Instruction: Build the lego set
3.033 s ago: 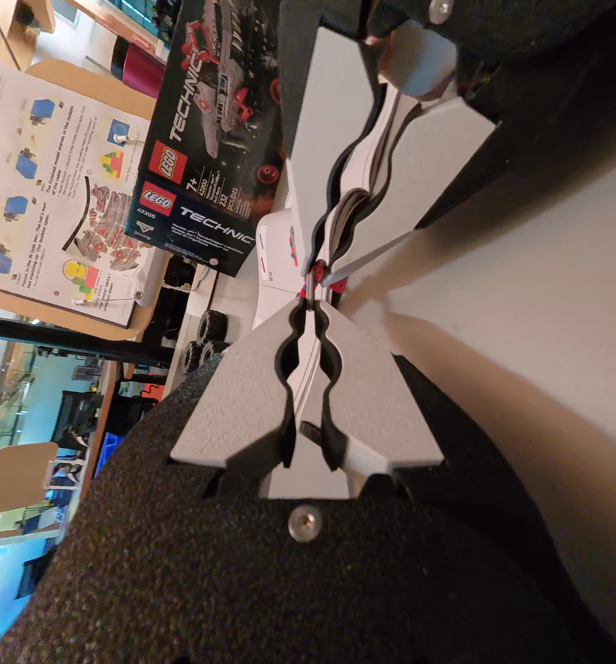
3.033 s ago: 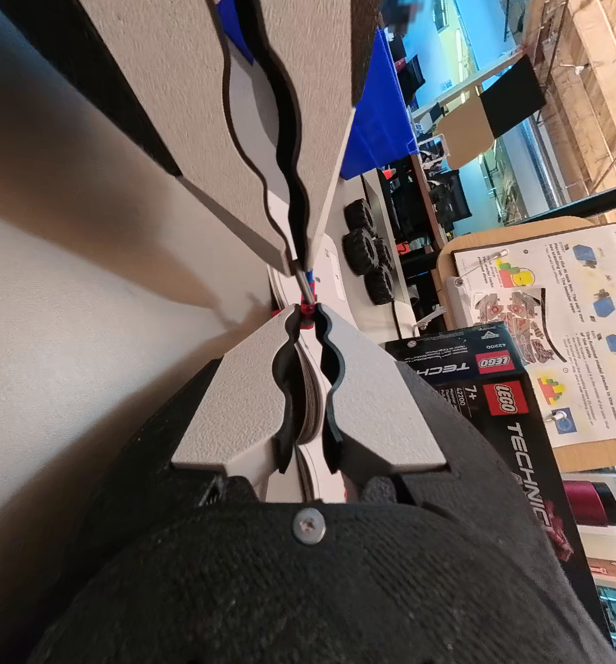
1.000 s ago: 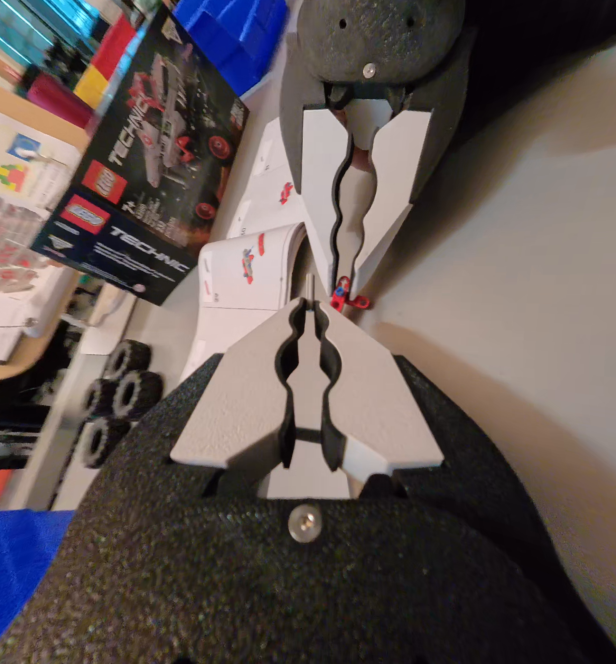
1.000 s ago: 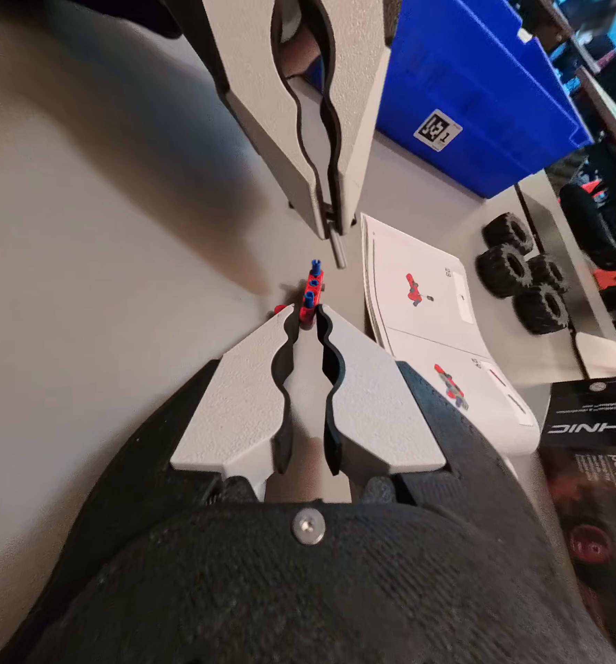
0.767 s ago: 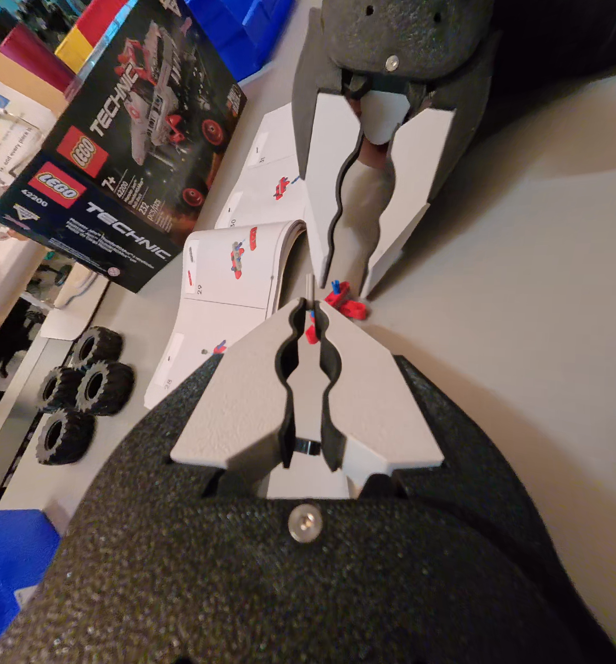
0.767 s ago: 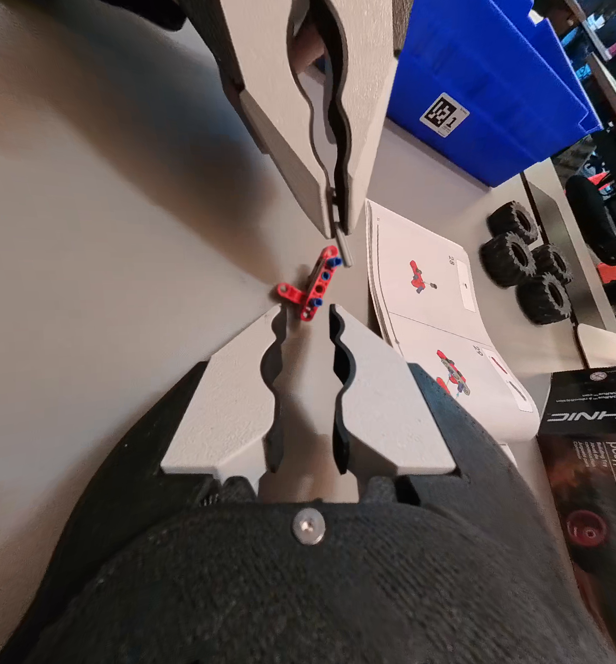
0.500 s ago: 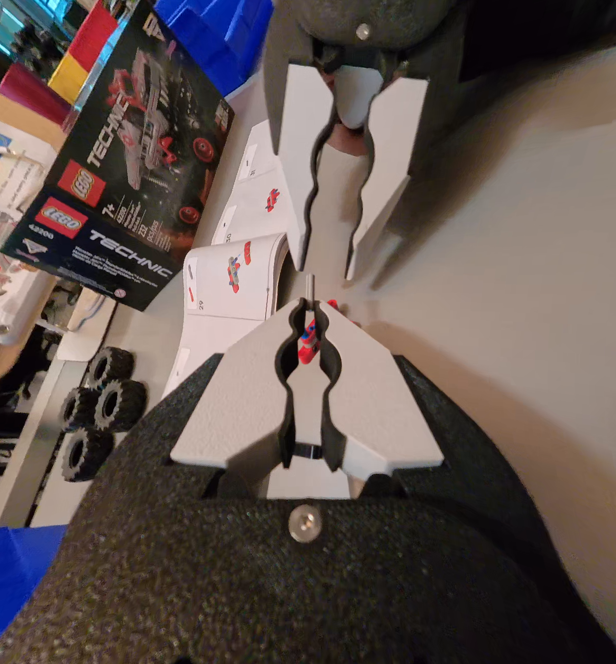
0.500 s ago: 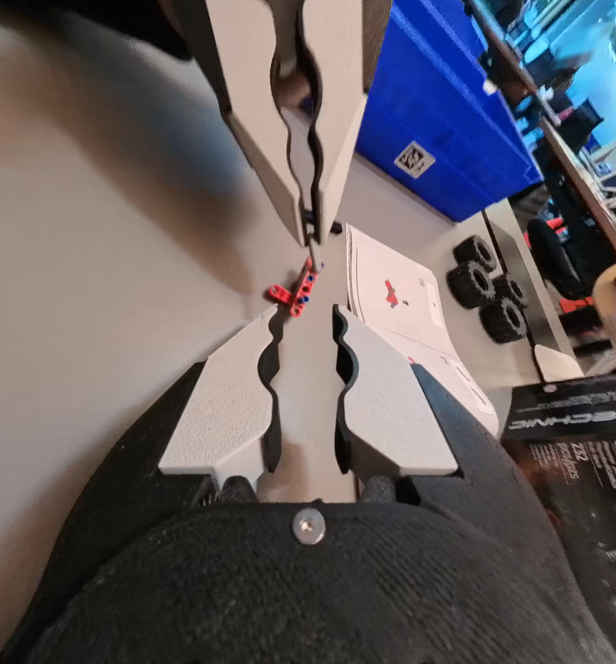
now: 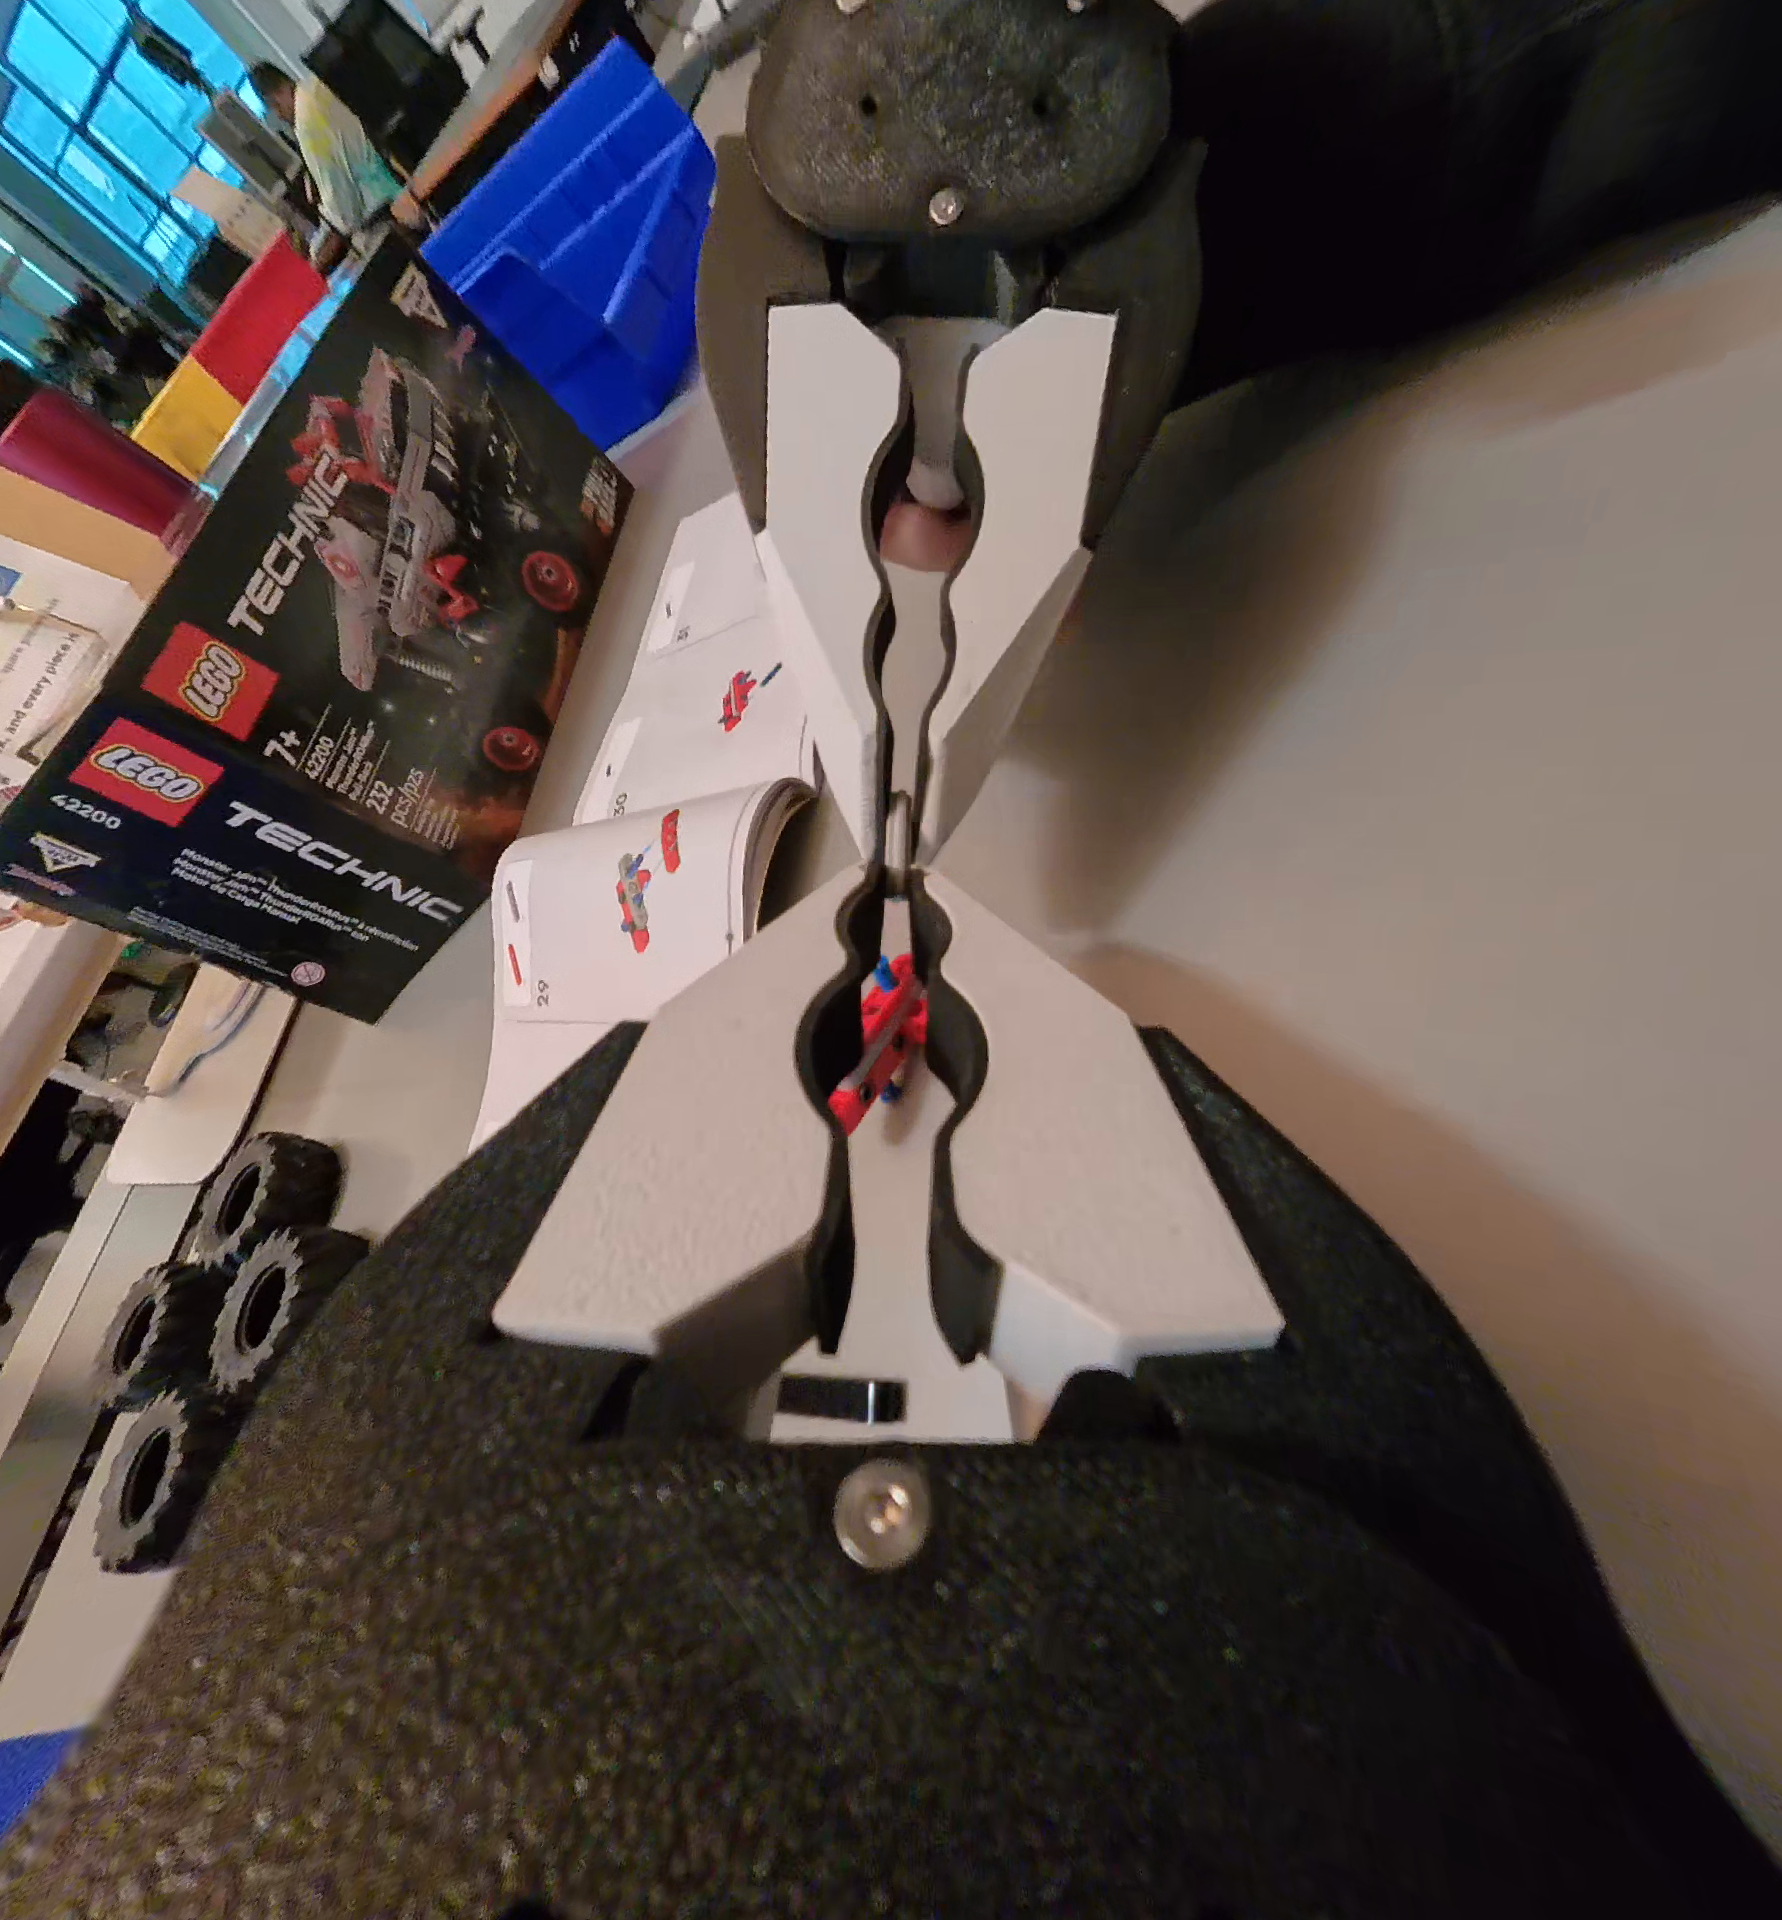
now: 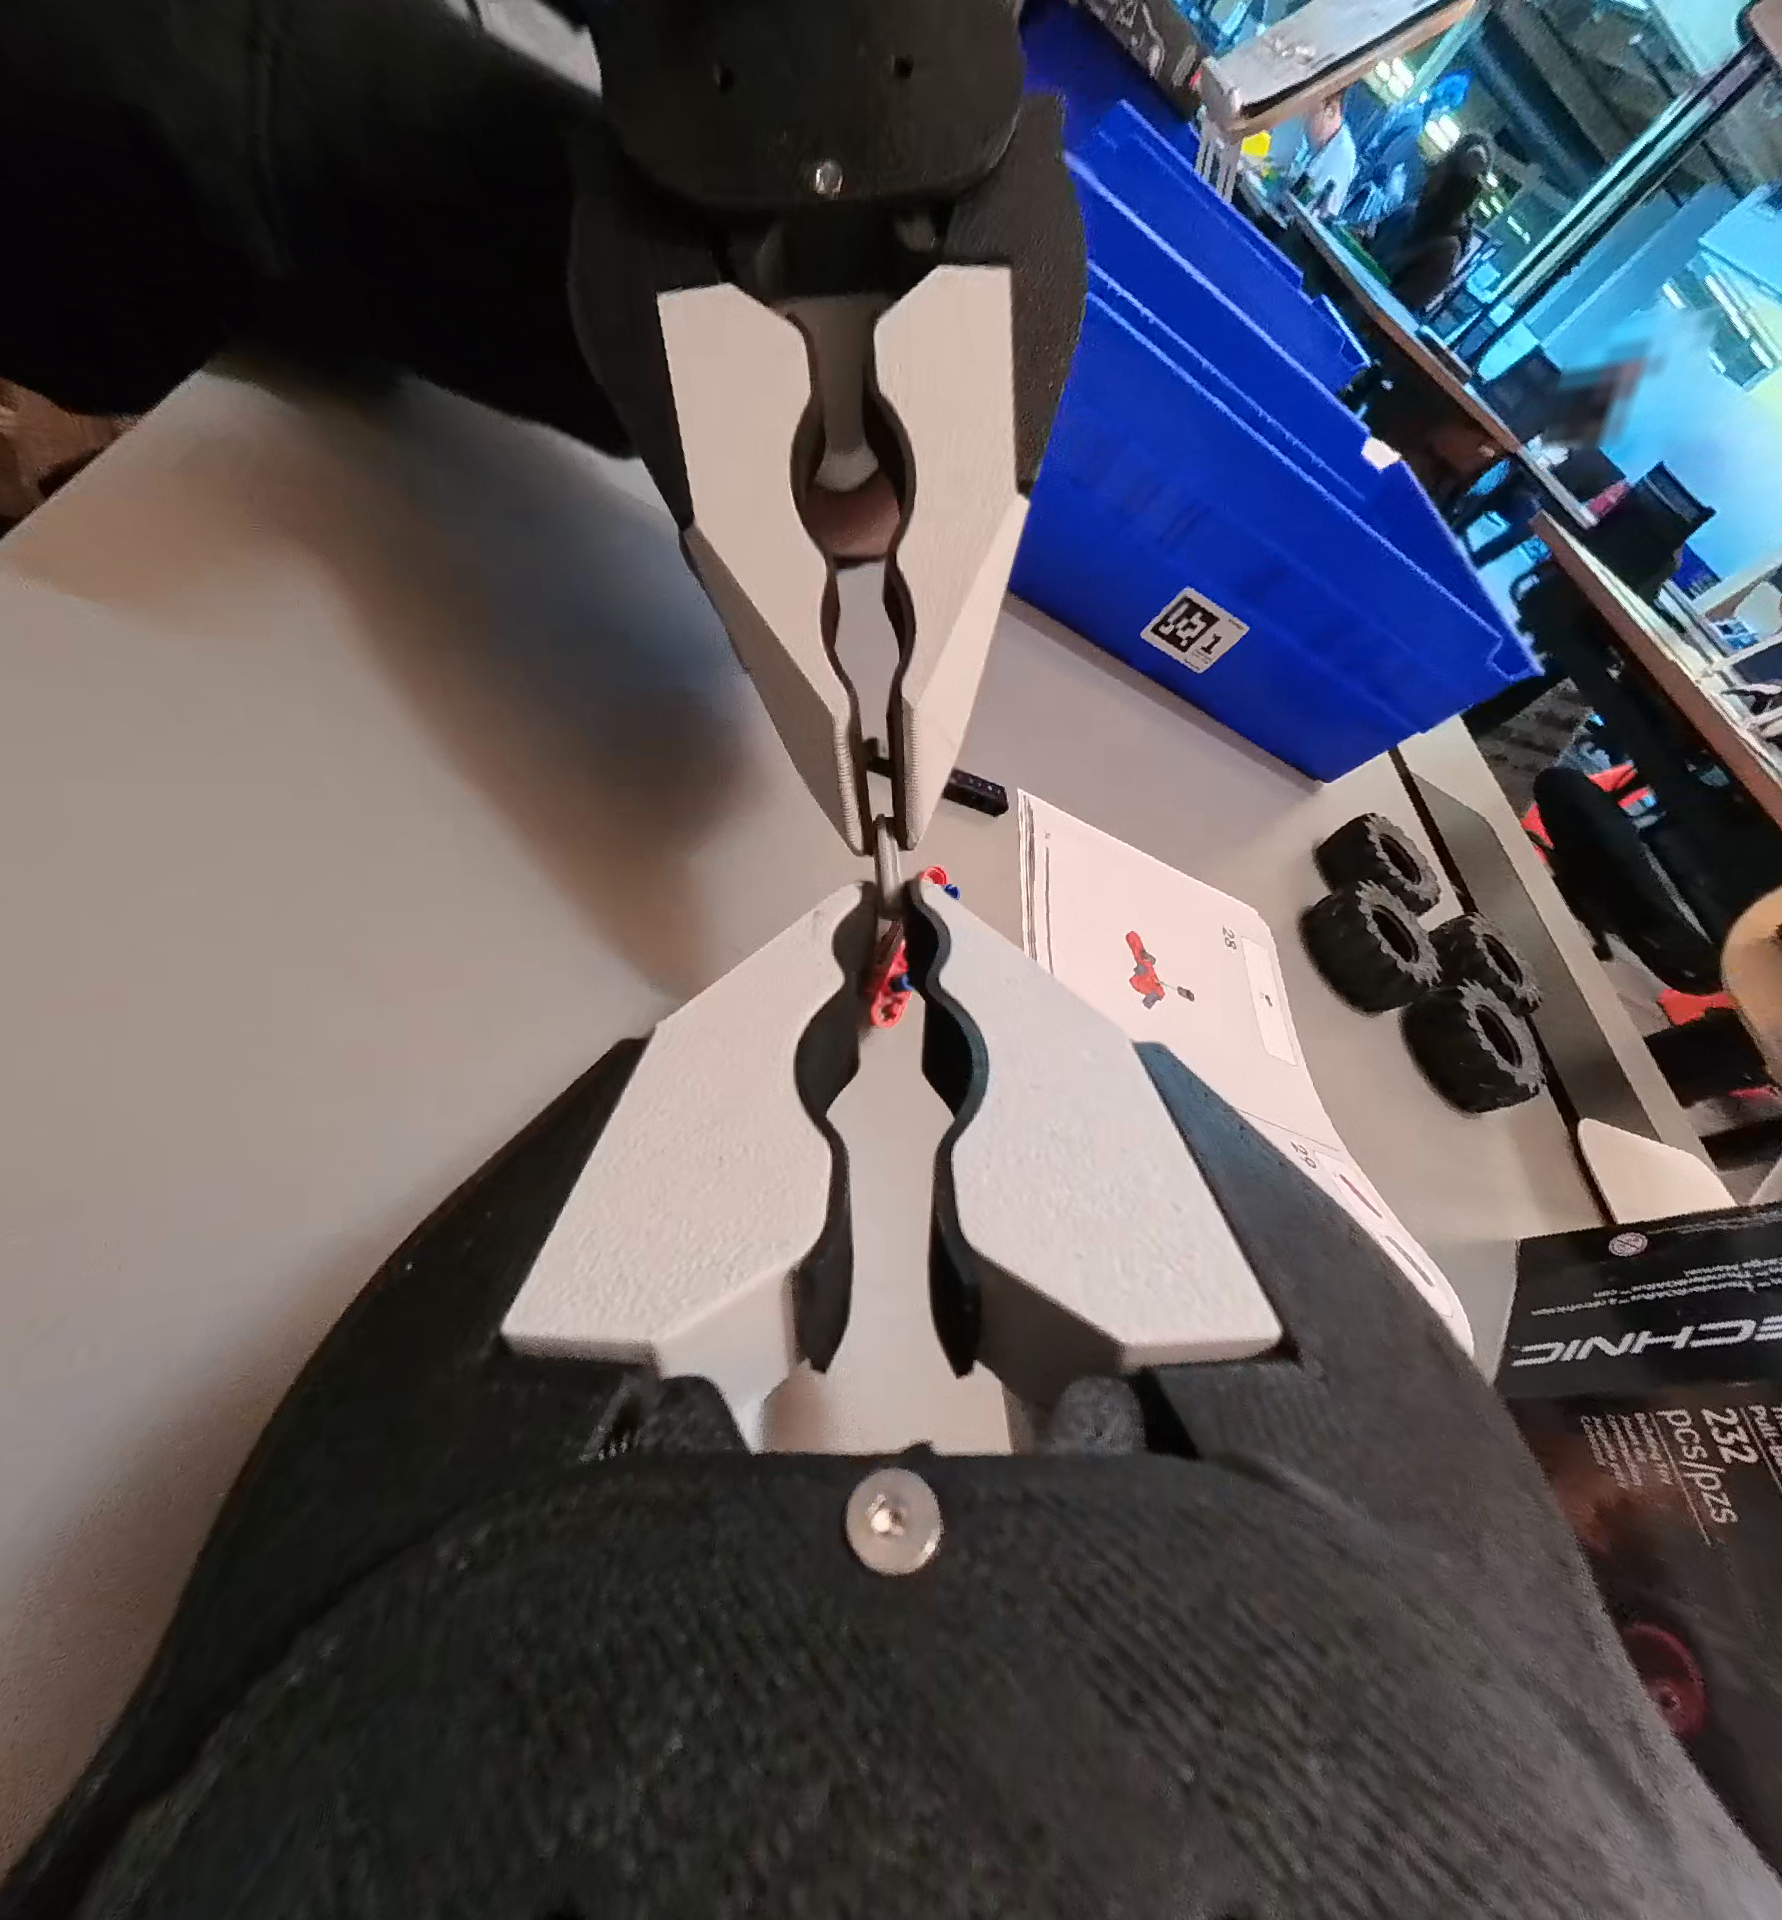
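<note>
My left gripper (image 9: 897, 883) is shut on a short grey axle (image 9: 897, 831) that sticks out past its tips. My right gripper (image 9: 899, 821) faces it tip to tip, and its jaws stand closed around the axle's free end. In the right wrist view the right gripper (image 10: 892, 896) meets the axle (image 10: 885, 862), held by the left gripper (image 10: 879, 826). A small red piece with blue pins (image 9: 882, 1039) lies on the white table (image 9: 1386, 831) below the meeting tips. It shows through the finger gap in the right wrist view (image 10: 892, 982).
An open instruction booklet (image 9: 648, 883) lies to the left, with the dark set box (image 9: 326, 665) behind it. Several black tyres (image 10: 1427, 977) sit past the booklet (image 10: 1157, 935). Blue bins (image 10: 1230, 520) stand at the back. A small black piece (image 10: 975, 795) lies near the booklet.
My right gripper opened and let the red piece drop onto the table. The grippers drew apart, then came back tip to tip, and the right jaws closed around the axle's end.
</note>
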`<state>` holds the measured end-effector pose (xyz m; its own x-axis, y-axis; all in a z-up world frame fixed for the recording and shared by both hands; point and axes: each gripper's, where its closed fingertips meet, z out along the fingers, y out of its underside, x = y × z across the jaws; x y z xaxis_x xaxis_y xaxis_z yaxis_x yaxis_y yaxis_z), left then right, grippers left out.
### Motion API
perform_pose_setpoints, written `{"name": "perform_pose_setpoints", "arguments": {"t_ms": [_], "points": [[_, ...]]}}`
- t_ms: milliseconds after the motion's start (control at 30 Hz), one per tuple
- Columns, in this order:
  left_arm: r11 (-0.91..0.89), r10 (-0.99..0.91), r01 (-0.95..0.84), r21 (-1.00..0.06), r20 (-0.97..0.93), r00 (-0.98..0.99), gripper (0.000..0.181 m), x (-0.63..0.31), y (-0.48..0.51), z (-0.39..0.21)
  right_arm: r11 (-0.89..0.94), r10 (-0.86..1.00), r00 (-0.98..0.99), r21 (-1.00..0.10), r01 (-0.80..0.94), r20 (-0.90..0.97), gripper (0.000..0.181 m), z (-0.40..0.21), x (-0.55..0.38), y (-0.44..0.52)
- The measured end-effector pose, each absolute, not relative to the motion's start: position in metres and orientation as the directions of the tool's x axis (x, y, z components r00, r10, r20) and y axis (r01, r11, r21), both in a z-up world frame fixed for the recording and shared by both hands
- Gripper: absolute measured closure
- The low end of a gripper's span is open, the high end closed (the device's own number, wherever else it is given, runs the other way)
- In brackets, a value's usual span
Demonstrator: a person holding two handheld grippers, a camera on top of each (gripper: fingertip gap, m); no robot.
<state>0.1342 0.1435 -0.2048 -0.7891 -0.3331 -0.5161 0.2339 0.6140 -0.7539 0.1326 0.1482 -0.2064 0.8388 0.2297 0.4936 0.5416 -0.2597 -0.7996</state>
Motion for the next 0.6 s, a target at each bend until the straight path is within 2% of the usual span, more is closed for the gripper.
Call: {"name": "perform_pose_setpoints", "arguments": {"t_ms": [33,167,467,600], "points": [[0.585,-0.344,0.241,-0.774,-0.506,-0.791,0.18,0.134,0.142,-0.202,-0.245,0.228,0.842,-0.808,0.535,0.489,0.18,-0.203,0.132,0.147],[0.462,-0.379,0.242,-0.853,-0.436,-0.816,0.18,0.131,0.139,-0.191,-0.169,0.231,0.867,-0.86,0.482,0.441,0.179,-0.19,0.127,0.145],[0.362,-0.409,0.269,-0.893,-0.411,-0.815,0.179,0.129,0.132,-0.179,-0.069,0.248,0.91,-0.931,0.359,0.333,0.18,-0.168,0.12,0.141],[0.443,-0.41,0.237,-0.865,-0.431,-0.804,0.178,0.133,0.135,-0.19,-0.093,0.257,0.904,-0.923,0.374,0.341,0.18,-0.171,0.12,0.14]]}}
